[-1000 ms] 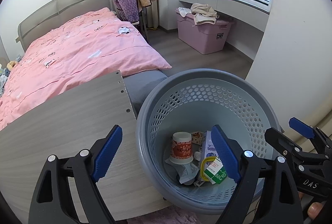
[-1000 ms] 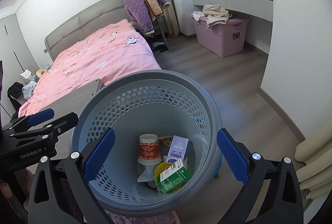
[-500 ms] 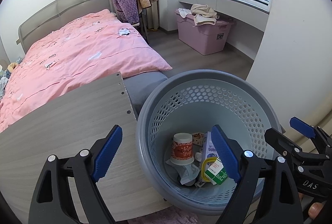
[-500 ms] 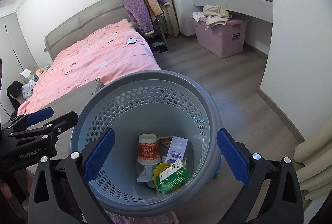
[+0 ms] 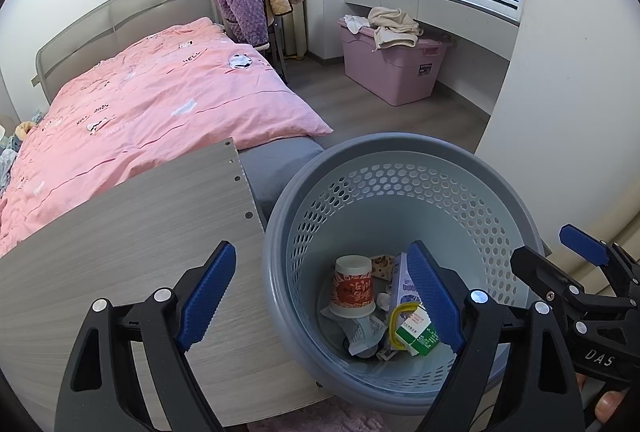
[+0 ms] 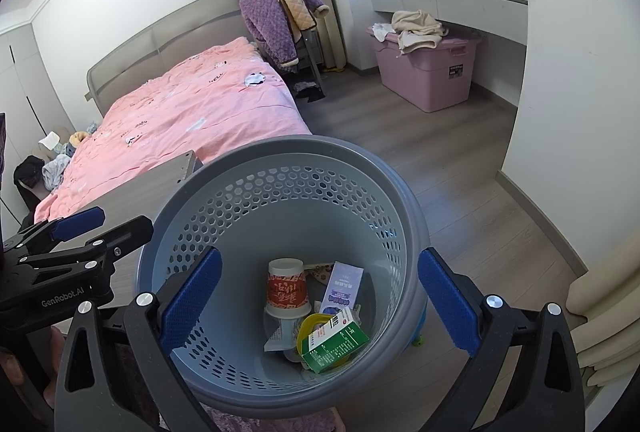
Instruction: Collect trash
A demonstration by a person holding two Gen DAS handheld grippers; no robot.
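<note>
A grey perforated trash basket [image 5: 276, 260] [image 6: 404, 200] stands on the floor beside a wooden board. It holds a red and white paper cup [image 5: 354, 286] [image 6: 286, 286], a green and white carton [image 5: 418, 336] [image 6: 334, 346], a purple and white box [image 6: 342, 286], a yellow ring and crumpled wrappers. My left gripper [image 5: 320, 302] is open and empty, above the basket's left rim. My right gripper [image 6: 318, 298] is open and empty, straddling the basket from above. Each gripper shows at the edge of the other's view.
A grey wooden board [image 5: 120, 232] lies left of the basket. A bed with a pink duvet [image 5: 160, 100] is behind it. A pink storage box [image 5: 394, 72] with clothes stands under the window. A white wall corner [image 5: 560, 92] is at the right.
Both grippers have drifted very slightly; the basket and its contents have not moved. Both grippers stay open.
</note>
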